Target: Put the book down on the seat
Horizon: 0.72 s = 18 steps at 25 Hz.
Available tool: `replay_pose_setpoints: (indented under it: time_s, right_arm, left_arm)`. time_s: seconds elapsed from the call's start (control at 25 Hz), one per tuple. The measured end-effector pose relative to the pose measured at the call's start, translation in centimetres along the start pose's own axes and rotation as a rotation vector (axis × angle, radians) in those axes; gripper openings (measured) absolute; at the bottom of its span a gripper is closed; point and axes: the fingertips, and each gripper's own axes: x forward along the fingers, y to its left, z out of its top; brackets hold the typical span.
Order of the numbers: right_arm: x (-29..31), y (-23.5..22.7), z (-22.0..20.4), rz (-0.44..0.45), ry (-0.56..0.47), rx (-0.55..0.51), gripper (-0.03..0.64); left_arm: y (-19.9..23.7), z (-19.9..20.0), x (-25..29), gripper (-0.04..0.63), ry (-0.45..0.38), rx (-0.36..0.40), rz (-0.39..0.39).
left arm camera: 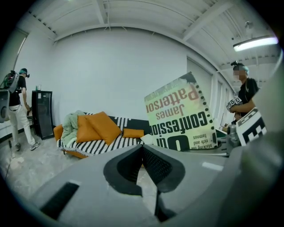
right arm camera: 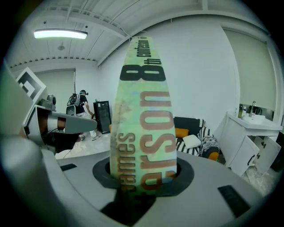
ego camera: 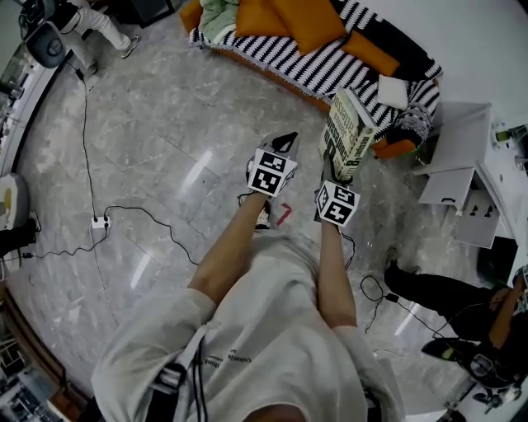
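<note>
1. Our shirt (ego camera: 272, 330) and forearms (ego camera: 235, 251) fill the near edge of the head view. Both grippers are held out ahead, toward the sofa (ego camera: 285, 56).
2. Our right gripper (ego camera: 340, 180) pinches the book (ego camera: 346, 133) by its lower edge, with the jaws spread to its thickness and the spine facing back at us. Held upright like this, we judge, it can be tipped flat onto the seat.
3. Our left gripper (ego camera: 286, 145) carries nothing. Its fingertips (left arm camera: 126, 167) are pressed together near the book without touching it, likely kept free to steady it.
4. The book hangs over the floor (ego camera: 165, 124), short of the sofa, so it is not yet down.
5. Orange cushions (ego camera: 289, 18) and a green blanket (ego camera: 216, 16) take the sofa's left end, and a white pillow (ego camera: 393, 91) takes the right. We think the striped stretch between them is the free spot. A white cabinet (ego camera: 458, 161) stands to the right, and a cable (ego camera: 153, 216) lies well left.
</note>
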Motion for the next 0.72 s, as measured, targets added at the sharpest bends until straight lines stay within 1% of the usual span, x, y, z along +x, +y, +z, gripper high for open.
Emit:
replay_pose_setpoints:
  time_s: [0.2, 0.32, 0.6, 0.72]
  right_arm:
    - [2.1, 1.6, 1.0, -0.024, -0.024, -0.017, 0.156]
    - [2.8, 2.4, 0.3, -0.026, -0.011, -0.042, 0.156]
    - [5.1, 3.1, 0.8, -0.035, -0.022, -0.028, 0.156]
    - [6.0, 3.3, 1.0, -0.027, -0.02, -0.023, 0.156]
  left_arm:
    - [2.8, -0.4, 0.1, 0.008, -0.003, -0.027, 0.004]
    - [4.3, -1.7, -0.2, 0.008, 0.012, -0.054, 0.019]
    - [8.2, -2.3, -1.0, 0.008, -0.003, -0.11, 0.074]
    - [9.2, -2.4, -0.2, 0.008, -0.004, -0.128, 0.083]
